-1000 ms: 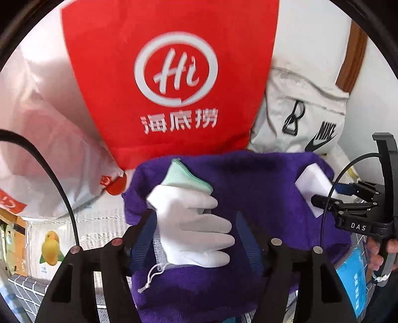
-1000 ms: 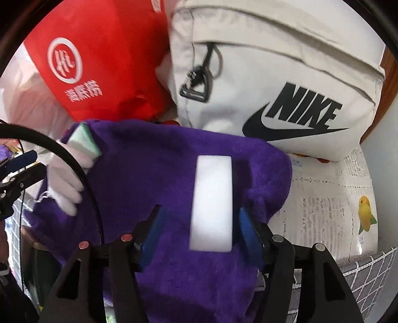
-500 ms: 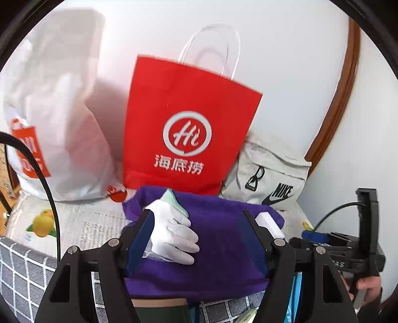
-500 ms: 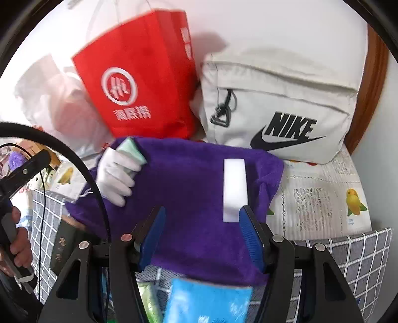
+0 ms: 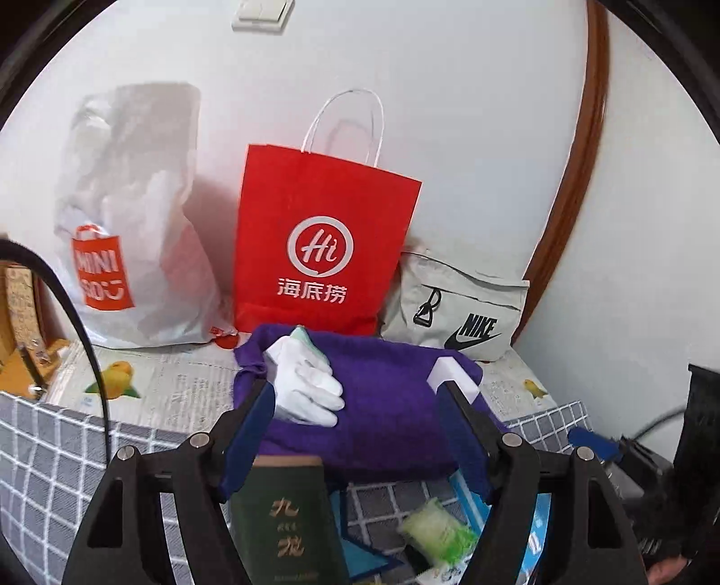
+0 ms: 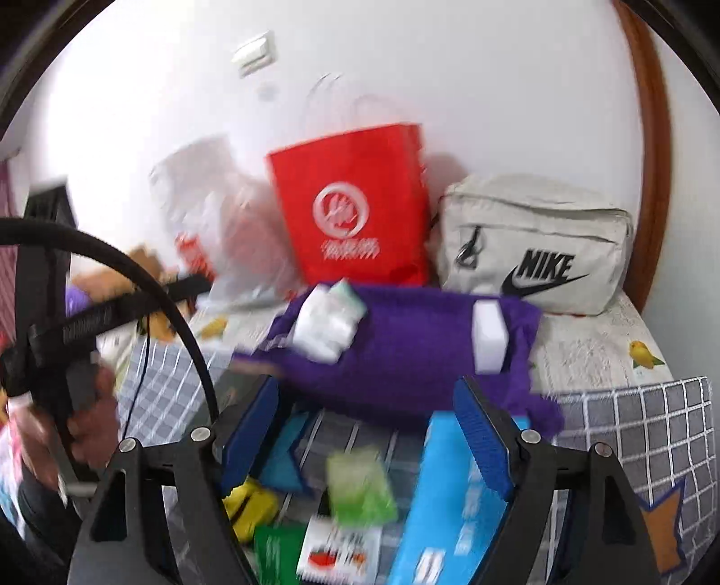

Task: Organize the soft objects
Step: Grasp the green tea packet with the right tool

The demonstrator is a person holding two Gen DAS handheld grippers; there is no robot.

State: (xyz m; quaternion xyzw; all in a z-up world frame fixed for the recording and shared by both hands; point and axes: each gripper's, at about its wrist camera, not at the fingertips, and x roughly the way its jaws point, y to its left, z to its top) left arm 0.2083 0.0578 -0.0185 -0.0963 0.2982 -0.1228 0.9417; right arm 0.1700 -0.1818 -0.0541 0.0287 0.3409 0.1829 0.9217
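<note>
I have pulled both claws back from the purple towel [image 5: 387,405]; the white glove [image 5: 306,387] and white sponge [image 6: 488,335] lie on it. Left claw [image 5: 360,432] and right claw [image 6: 366,432] gape wide, empty. Placing looks finished; next I need another soft piece, perhaps the green one [image 6: 360,488].

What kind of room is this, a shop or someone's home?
Probably a home, maybe a bedroom corner. A red shopping bag, a Miniso plastic bag and a Nike pouch lean against a plain wall with a light switch, on a surface covered with checked cloth.
</note>
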